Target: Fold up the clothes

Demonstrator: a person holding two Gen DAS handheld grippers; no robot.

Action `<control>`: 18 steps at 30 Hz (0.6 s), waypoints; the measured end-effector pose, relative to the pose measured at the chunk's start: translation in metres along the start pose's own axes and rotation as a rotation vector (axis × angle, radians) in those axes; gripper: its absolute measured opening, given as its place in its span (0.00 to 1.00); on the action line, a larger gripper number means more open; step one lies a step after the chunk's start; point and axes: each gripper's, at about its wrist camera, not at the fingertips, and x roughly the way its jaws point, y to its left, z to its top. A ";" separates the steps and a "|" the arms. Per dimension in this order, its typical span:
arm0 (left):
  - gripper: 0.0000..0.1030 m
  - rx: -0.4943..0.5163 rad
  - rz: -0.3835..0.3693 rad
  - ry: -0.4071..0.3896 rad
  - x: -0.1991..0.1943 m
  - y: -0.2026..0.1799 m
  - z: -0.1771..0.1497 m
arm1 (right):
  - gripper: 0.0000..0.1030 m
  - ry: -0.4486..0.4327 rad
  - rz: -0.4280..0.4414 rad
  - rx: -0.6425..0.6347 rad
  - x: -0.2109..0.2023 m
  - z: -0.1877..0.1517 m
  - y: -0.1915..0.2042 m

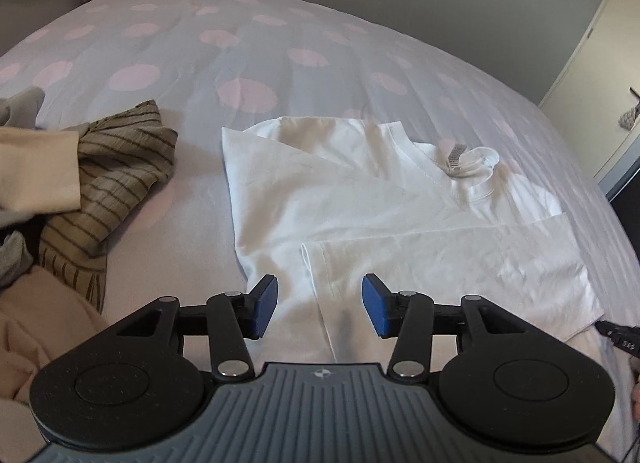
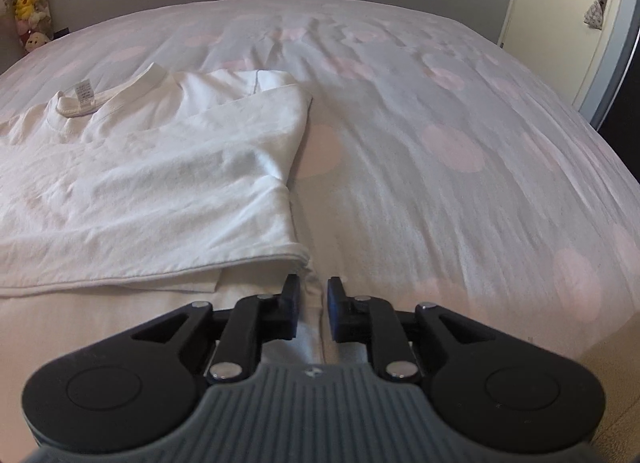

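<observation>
I find the white T-shirt (image 1: pixel 360 199) lying flat on the bed (image 1: pixel 240 63), partly folded, with both sleeves turned in across the body and the collar with its label (image 1: pixel 456 153) toward the far side. My left gripper (image 1: pixel 319 305) stands with its jaws wide apart, holding nothing, over the near hem of the shirt; the blue pads (image 1: pixel 266 305) sit either side of the folded sleeve's edge, and I cannot tell whether they touch the cloth. In the right wrist view, my right gripper (image 2: pixel 313 311) has its jaws drawn near together but with a narrow gap, and a strip of the white T-shirt (image 2: pixel 160 167) runs between them; I cannot tell whether the fingers actually pinch it. To the left on the bed lies a heap of other garments, among them a striped brown garment (image 1: pixel 116 183) and a cream piece (image 1: pixel 36 167). Plush toys (image 2: pixel 30 3) stand in the far left corner of the room, and a door (image 2: pixel 560 23) is at the right.
</observation>
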 end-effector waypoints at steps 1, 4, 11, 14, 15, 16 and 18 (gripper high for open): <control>0.43 0.009 0.007 0.005 0.007 0.000 0.001 | 0.21 -0.001 0.004 -0.030 0.000 0.000 0.001; 0.42 0.016 0.008 0.019 0.029 0.000 0.004 | 0.22 -0.017 0.018 -0.107 0.002 -0.001 0.003; 0.03 0.018 -0.031 -0.019 0.035 -0.003 0.010 | 0.22 -0.073 0.015 -0.185 0.004 -0.003 0.003; 0.02 0.050 -0.027 -0.011 0.032 -0.010 0.021 | 0.22 -0.109 0.025 -0.191 0.002 -0.004 0.003; 0.02 0.051 -0.033 -0.012 0.030 -0.012 0.027 | 0.22 -0.121 0.033 -0.188 0.001 -0.003 0.002; 0.02 0.050 -0.036 -0.012 0.028 -0.014 0.033 | 0.21 -0.123 0.043 -0.187 0.001 -0.003 0.003; 0.02 0.065 -0.037 -0.021 0.021 -0.020 0.049 | 0.09 -0.125 0.058 -0.188 0.000 -0.002 0.003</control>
